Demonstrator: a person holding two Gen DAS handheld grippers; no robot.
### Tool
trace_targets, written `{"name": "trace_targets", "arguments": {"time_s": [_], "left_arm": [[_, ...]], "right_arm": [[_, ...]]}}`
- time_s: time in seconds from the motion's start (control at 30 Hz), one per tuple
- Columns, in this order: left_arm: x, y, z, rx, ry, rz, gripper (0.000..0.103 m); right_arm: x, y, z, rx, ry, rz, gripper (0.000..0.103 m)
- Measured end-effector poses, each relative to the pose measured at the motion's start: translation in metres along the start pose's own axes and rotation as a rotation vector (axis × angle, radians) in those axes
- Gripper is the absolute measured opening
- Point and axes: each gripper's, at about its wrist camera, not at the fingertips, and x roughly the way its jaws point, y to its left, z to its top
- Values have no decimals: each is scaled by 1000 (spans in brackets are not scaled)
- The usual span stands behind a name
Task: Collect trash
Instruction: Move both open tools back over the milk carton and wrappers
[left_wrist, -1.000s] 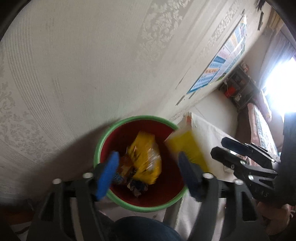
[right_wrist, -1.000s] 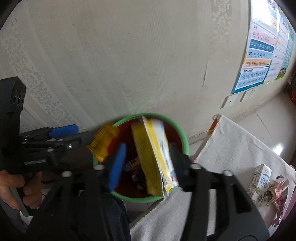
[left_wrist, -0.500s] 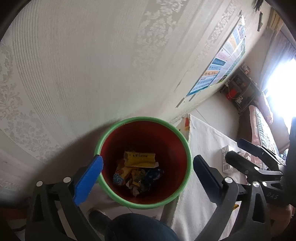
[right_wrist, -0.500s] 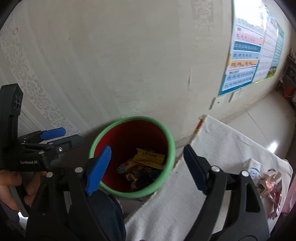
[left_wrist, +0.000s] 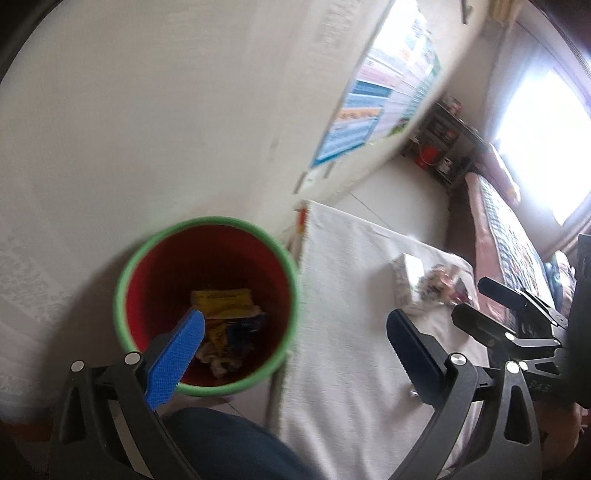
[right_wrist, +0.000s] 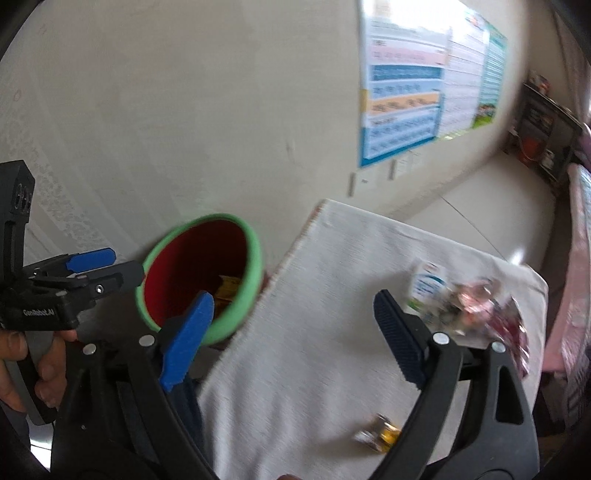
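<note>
A red bin with a green rim (left_wrist: 129, 266) (right_wrist: 255, 258) stands on the floor by the wall, left of a white-clothed table (left_wrist: 347, 295) (right_wrist: 332, 295). Yellow packets and wrappers (left_wrist: 221, 306) lie in its bottom. On the table lie a white carton (right_wrist: 424, 286) (left_wrist: 406, 280), crumpled pink wrappers (right_wrist: 491, 310) and a small yellow wrapper (right_wrist: 380, 435). My left gripper (left_wrist: 295, 354) is open and empty over the bin's right rim. My right gripper (right_wrist: 291, 339) is open and empty over the table's left part.
A wall with a colourful poster (right_wrist: 424, 85) rises behind the bin and table. A dark shelf (left_wrist: 443, 144) stands far back. A bed or sofa with a pink cover (left_wrist: 509, 229) runs along the right. My knee (left_wrist: 229, 443) is below the bin.
Both grippers dropped their yellow packets into the bin and opened. Both views have since swung right, from over the bin toward the table.
</note>
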Motion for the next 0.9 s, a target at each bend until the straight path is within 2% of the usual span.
{"name": "trace_targets", "arguments": {"time_s": [0.57, 0.9], "left_arm": [[53, -144, 0, 175, 71, -112, 95], [86, -193, -7, 231, 132, -117, 95]], "right_arm": [[-58, -138, -53, 211, -34, -156, 87], [-69, -202, -77, 300, -18, -209, 88]]}}
